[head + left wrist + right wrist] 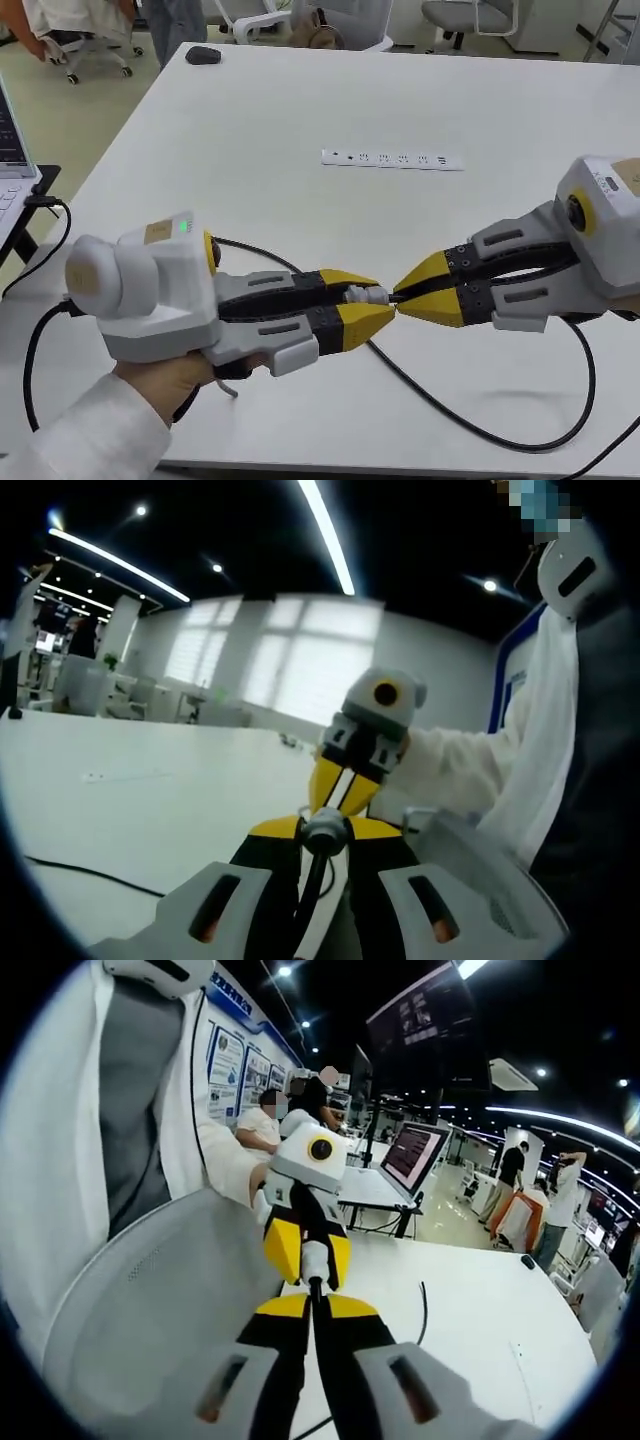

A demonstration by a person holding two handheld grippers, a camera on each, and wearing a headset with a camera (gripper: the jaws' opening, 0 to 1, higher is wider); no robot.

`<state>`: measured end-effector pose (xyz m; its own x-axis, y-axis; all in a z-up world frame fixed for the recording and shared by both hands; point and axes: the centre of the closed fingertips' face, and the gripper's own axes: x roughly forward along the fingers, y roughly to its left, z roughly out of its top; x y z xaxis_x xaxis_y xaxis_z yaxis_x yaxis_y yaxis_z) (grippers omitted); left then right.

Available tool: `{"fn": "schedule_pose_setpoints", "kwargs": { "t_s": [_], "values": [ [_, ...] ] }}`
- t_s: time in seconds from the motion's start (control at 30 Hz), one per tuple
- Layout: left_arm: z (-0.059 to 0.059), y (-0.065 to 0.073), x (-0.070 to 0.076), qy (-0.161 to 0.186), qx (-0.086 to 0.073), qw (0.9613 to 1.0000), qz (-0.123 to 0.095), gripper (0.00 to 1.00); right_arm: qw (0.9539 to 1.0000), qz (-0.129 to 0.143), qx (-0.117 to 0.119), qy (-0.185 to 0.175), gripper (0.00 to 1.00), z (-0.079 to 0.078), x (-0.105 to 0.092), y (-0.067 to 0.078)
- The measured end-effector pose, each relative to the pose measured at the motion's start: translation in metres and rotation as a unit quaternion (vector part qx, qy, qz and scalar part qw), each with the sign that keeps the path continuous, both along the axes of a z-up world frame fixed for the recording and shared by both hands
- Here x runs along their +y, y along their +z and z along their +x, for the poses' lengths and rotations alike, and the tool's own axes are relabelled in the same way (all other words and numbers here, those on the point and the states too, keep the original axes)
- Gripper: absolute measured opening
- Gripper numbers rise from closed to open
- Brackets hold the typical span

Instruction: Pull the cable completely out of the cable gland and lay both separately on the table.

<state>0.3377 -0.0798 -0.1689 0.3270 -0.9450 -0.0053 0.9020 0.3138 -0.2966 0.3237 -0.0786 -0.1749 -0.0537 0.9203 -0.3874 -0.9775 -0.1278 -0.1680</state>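
Two grippers meet tip to tip above the white table (300, 110), on the near side of the white power strip (392, 159) and well apart from it. No brand or lettering can be read. Each gripper body carries a tan sticker, and in the right gripper view the wall posters bear print, all too small to make out. The power strip's markings are likewise illegible.

The left gripper (378, 298), held in a hand (165, 378) with a white sleeve, has its yellow jaws clamped on the pale grey cable gland (362, 295), which sits between their tips with its end pointing toward the other gripper. The right gripper (405, 297) comes in from the opposite side, its jaws pressed together on the thin black cable (470, 425) just where it leaves the gland.

Nearer the person than the power strip, the cable lies slack on the table, looping under the right gripper. A black mouse (203, 56) rests far beyond the power strip, near the table's far corner.
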Motion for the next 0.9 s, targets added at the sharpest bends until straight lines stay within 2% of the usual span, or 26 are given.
{"fn": "schedule_pose_setpoints", "kwargs": {
  "t_s": [0.2, 0.47, 0.67, 0.9],
  "values": [
    [0.002, 0.0, 0.002, 0.005, 0.002, 1.0, -0.001, 0.18, 1.0, 0.001, 0.001, -0.007, 0.03, 0.003, -0.003, 0.0],
    [0.005, 0.002, 0.005, 0.017, 0.005, 0.9998, -0.006, 0.18, 0.9994, 0.004, 0.007, -0.034, 0.03, 0.014, -0.021, 0.001],
    [0.005, 0.002, 0.006, 0.018, 0.005, 0.9998, -0.008, 0.18, 0.9979, -0.007, 0.015, -0.063, 0.03, 0.02, -0.041, -0.008],
    [0.005, 0.003, 0.007, 0.021, 0.004, 0.9997, -0.008, 0.18, 0.9961, -0.006, 0.027, -0.084, 0.03, 0.024, -0.055, -0.014]
  ]
}}
